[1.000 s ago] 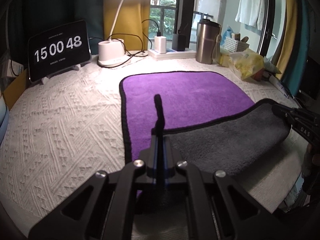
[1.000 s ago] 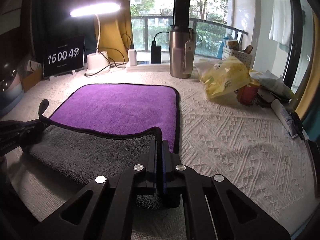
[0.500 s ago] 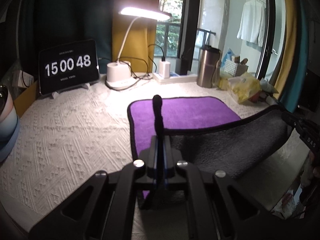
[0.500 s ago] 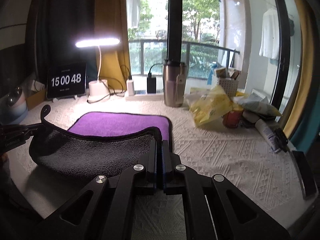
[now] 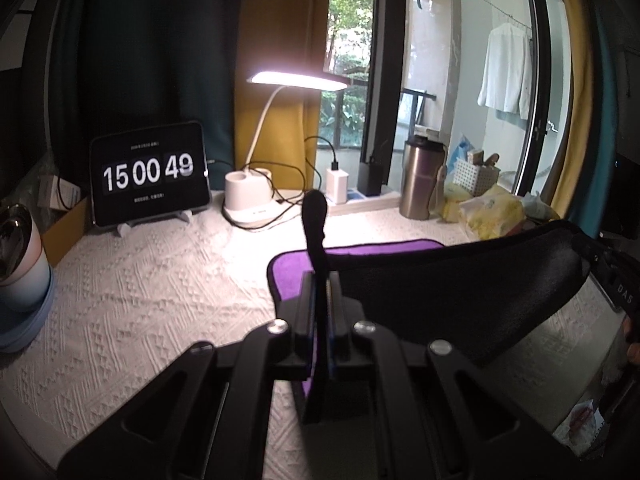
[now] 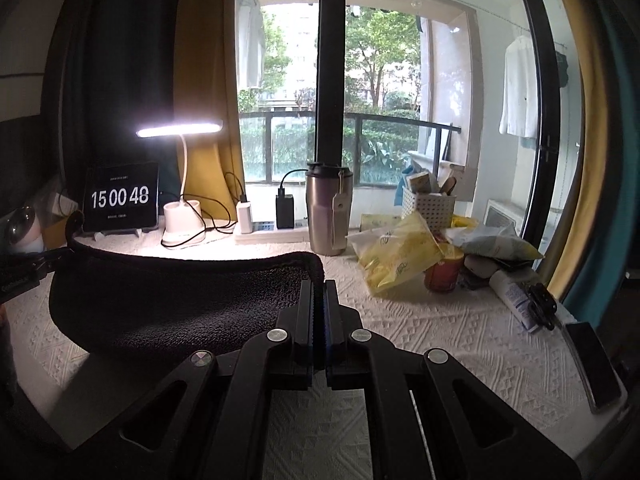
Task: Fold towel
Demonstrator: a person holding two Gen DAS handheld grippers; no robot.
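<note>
The towel [image 5: 460,292] is purple on top and dark grey underneath, with a black hem. Its near edge hangs lifted between my two grippers, grey side toward me. Only a strip of purple [image 5: 360,250] shows on the table behind it. My left gripper [image 5: 319,280] is shut on the towel's near left corner, which sticks up between the fingers. My right gripper [image 6: 319,292] is shut on the near right corner. The towel [image 6: 180,296] sags in a curve across the right wrist view, and the left gripper [image 6: 28,270] shows there at the far left.
A white textured cloth [image 5: 140,304] covers the table. At the back stand a clock tablet [image 5: 150,174], a lit desk lamp [image 5: 248,196], chargers and a steel tumbler [image 6: 329,210]. Yellow bags [image 6: 400,258], a tube and a phone [image 6: 592,366] lie at the right. A mug [image 5: 18,264] is at the left.
Both grippers have risen with the towel's near corners. The near edge has lifted well off the table and hides most of the purple side.
</note>
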